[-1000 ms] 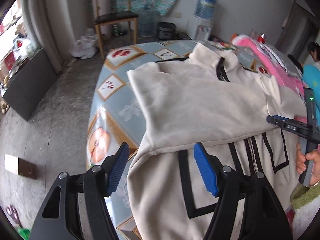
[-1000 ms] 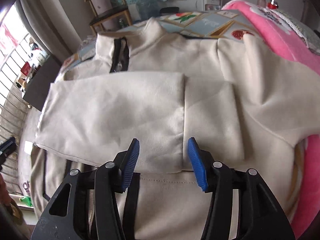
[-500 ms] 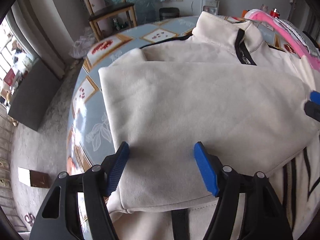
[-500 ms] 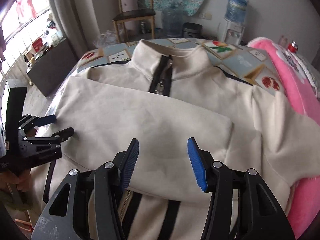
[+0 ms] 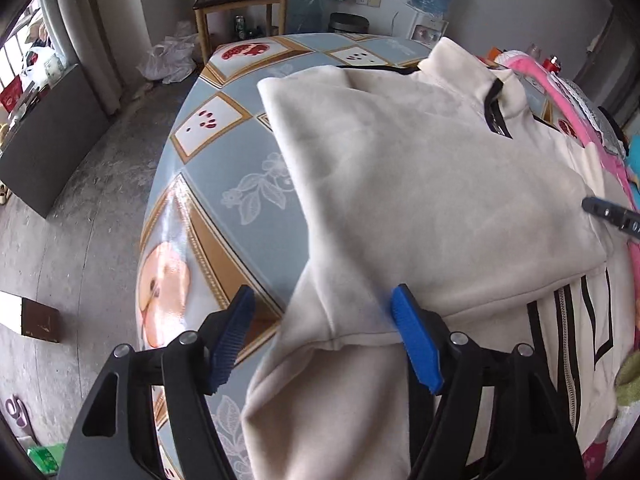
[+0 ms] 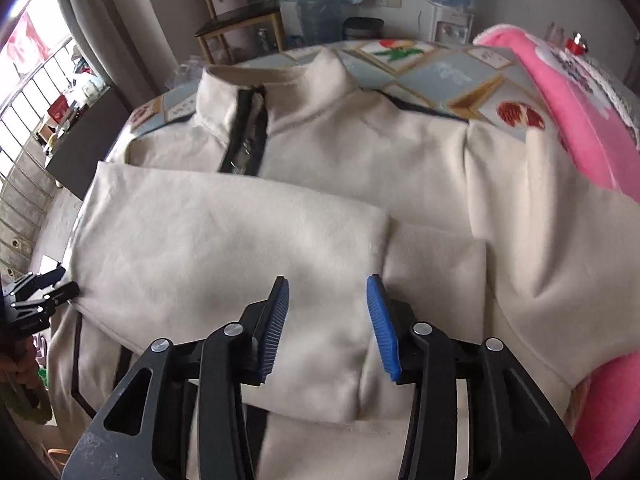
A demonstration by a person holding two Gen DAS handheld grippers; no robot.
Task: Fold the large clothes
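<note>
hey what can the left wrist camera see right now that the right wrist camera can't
Left wrist only: the bare floor with a small brown box, and the left tool open over the jacket's folded edge. Right wrist only: the barred window and the right tool open above the folded sleeve. Both show the cream jacket, the patterned table, the wooden chair.

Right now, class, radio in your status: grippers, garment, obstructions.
Left gripper and right gripper open. Cream jacket flat, one sleeve folded across. Pink blanket alongside.
</note>
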